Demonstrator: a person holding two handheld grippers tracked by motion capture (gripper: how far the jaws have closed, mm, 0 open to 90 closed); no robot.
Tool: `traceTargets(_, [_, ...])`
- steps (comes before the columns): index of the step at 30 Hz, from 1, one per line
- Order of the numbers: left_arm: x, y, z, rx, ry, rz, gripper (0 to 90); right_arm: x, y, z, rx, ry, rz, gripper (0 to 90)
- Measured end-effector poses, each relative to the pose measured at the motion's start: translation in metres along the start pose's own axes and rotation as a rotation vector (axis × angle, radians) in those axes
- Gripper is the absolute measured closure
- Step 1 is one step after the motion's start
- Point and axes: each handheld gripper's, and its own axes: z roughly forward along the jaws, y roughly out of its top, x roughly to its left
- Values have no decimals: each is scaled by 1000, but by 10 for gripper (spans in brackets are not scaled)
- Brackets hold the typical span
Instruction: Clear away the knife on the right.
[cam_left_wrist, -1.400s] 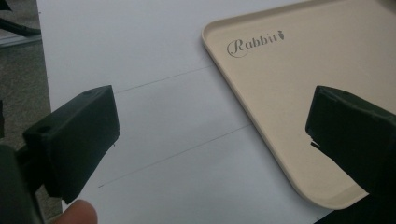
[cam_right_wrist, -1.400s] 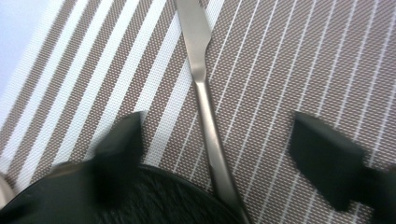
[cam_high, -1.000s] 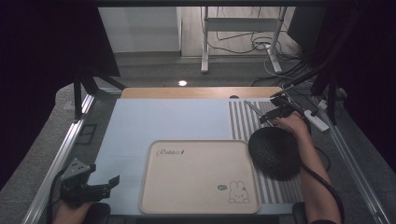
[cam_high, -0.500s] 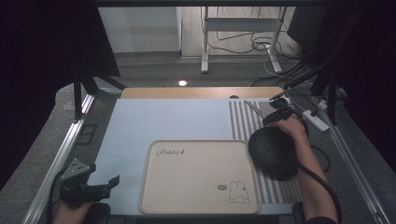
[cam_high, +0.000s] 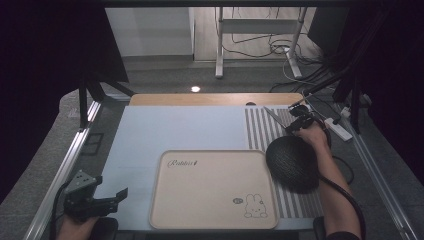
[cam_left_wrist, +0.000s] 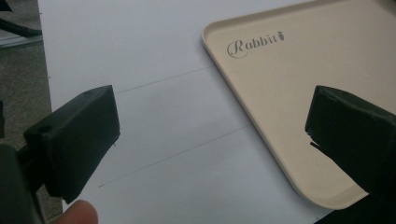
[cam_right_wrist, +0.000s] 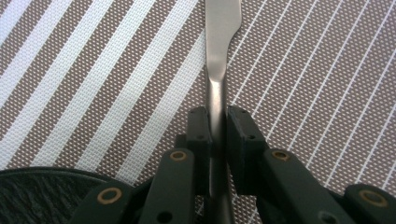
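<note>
Black bowl (cam_high: 293, 163) beside right claw (cam_right_wrist: 218, 122), beige tray (cam_high: 210, 192) alongside

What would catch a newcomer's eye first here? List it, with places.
The beige tray with its rabbit drawing sits front and centre on the pale blue mat. At its right edge a black bowl rests on the striped mat. Beyond the bowl, the right gripper is shut on a metal utensil, while the left gripper hangs open by the tray's near left corner.
</note>
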Motion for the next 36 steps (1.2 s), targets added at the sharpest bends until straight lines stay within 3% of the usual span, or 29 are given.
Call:
traceTargets(5, [0,0,0,-1,-1,0,31,-2,0,-1,3,-18,-10,803])
traceTargets(12, [0,0,0,-2,0,0,31,-19,-10,-12,-23,-10,60,804])
traceTargets(21, [0,0,0,-2,1,1,31,-42,-25,-27,-35,-57,127,803])
traceTargets(25, [0,0,0,-2,1,2,31,-48,-31,-37,-61,-51,162,803])
traceTargets(29, [0,0,0,-2,1,1,31,-44,-33,-46,-69,-42,156,803])
traceTargets(36, [0,0,0,-3,0,2,31,-22,-32,-58,-89,-31,123,803])
